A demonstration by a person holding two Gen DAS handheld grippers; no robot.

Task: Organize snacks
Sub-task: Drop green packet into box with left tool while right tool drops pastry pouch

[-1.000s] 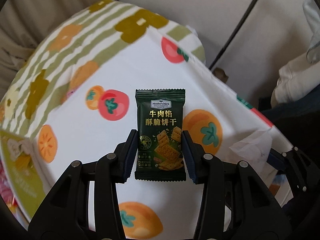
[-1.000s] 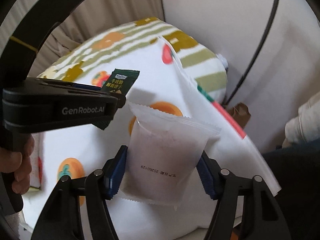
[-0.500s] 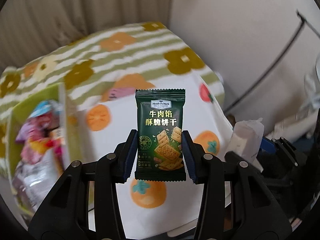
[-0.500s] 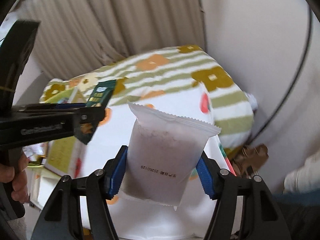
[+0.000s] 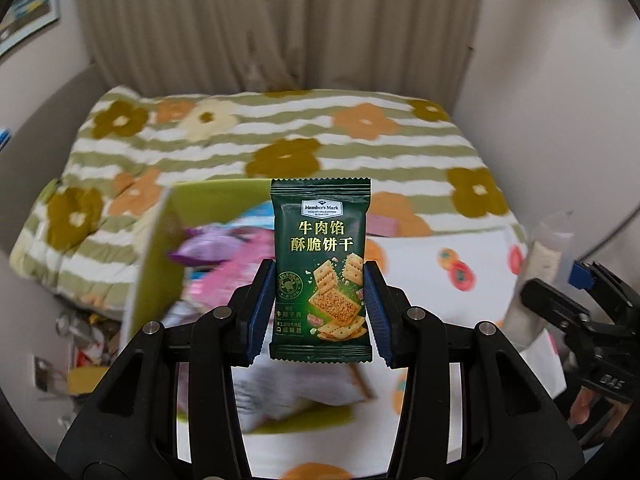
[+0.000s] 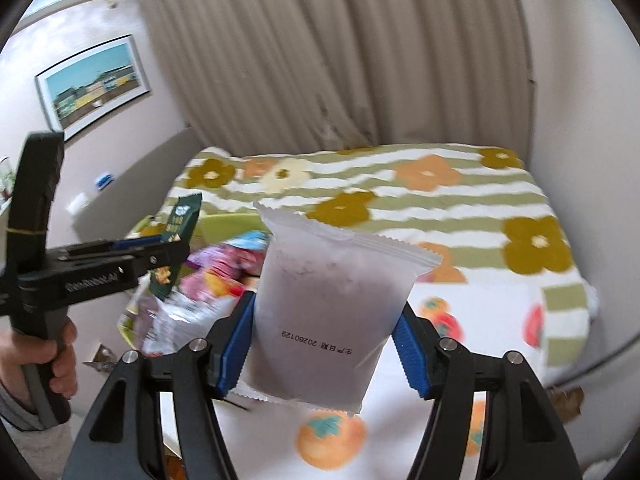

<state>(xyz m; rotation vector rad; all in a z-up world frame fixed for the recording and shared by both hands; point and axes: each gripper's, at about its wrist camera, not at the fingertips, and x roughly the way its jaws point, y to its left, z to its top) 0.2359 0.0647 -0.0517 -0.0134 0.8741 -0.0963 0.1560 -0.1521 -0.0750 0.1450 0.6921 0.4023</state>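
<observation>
beige curtain (image 6: 360, 52) behind flowered bedspread (image 6: 440, 200)

- Right gripper (image 6: 326, 344): blue pads clamp a frosted white snack packet (image 6: 332, 312), upright and slightly tilted.
- Left gripper (image 6: 168, 248), held by a hand (image 6: 60, 356), grips a dark green cracker packet (image 6: 178, 248).
- Below: a green box (image 6: 224, 222) of blurred snacks on a flowered blanket (image 6: 440, 204).

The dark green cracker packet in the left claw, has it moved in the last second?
Yes. The green packet, clamped in the left gripper, has swung from over the white fruit-print cloth toward the green snack box.
</observation>
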